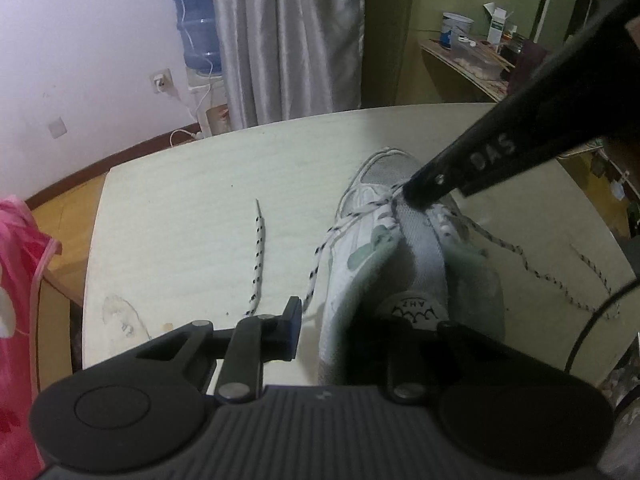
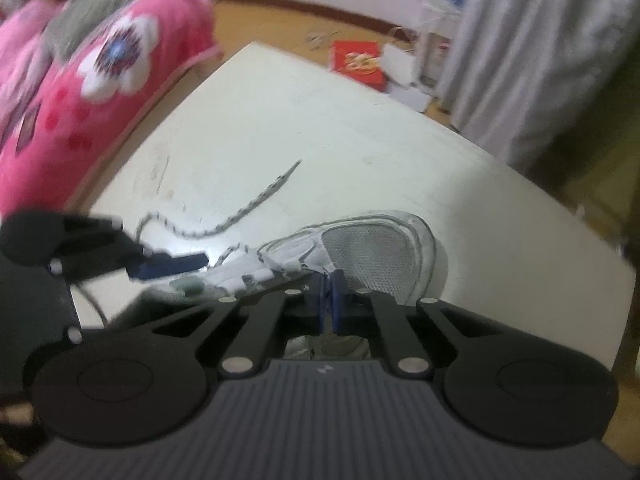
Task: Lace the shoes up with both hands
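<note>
We see shoe (image 1: 400, 264) mid tabletop (image 1: 200, 208), bare room leftward. Right gripper (image 2: 329, 297) jaws pinch lace (image 1: 384, 200); left gripper (image 1: 360, 332) jaws apart, right finger hidden.

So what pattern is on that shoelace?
The shoelace is white with small dark flecks, clearest in the left wrist view.

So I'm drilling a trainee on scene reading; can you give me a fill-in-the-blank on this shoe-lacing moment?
1. The white sneaker stands on a pale ____.
2. The right gripper has its jaws ____ at the lace row.
3. The left gripper has its jaws ____ around the sneaker's heel end.
4. The speckled shoelace is white flecked with ____.

Missing words: table; shut; open; black
</note>
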Available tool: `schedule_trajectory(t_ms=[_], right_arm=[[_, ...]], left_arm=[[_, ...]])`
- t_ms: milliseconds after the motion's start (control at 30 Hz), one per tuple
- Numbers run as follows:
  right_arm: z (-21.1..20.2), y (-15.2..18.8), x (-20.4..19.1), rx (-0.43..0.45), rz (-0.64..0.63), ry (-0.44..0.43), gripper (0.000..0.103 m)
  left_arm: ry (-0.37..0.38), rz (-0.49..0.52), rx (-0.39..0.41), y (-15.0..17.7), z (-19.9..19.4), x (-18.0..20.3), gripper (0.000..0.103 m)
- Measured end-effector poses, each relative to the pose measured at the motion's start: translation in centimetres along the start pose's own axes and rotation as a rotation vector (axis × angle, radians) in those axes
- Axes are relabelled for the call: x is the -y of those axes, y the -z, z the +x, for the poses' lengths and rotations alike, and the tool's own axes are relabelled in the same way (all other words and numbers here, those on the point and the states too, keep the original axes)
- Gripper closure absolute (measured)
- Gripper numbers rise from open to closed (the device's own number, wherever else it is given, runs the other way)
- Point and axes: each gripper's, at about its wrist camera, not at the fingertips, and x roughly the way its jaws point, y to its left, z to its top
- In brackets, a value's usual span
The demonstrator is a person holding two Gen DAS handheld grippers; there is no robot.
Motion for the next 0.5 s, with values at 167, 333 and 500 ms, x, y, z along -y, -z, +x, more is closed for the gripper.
schedule_trajectory(t_ms=[167, 333, 500], right_arm=[[-0.4, 0.6, 0.7, 0.051, 0.140, 0.022, 0.102], [-0.2, 0.9, 1.2, 0.078, 0.226, 0.034, 0.102], [-0.1, 1.3, 1.6, 0.096, 0.290, 0.033, 0.102]], left_arm=[[-0.003, -0.013, -0.008, -0.1, 0.1, 0.1, 0.080], [-0.009, -0.019, -0.005, 0.1, 0.1, 0.2, 0.080], [-0.011, -0.024, -0.007, 0.2, 0.0, 0.3, 0.080]])
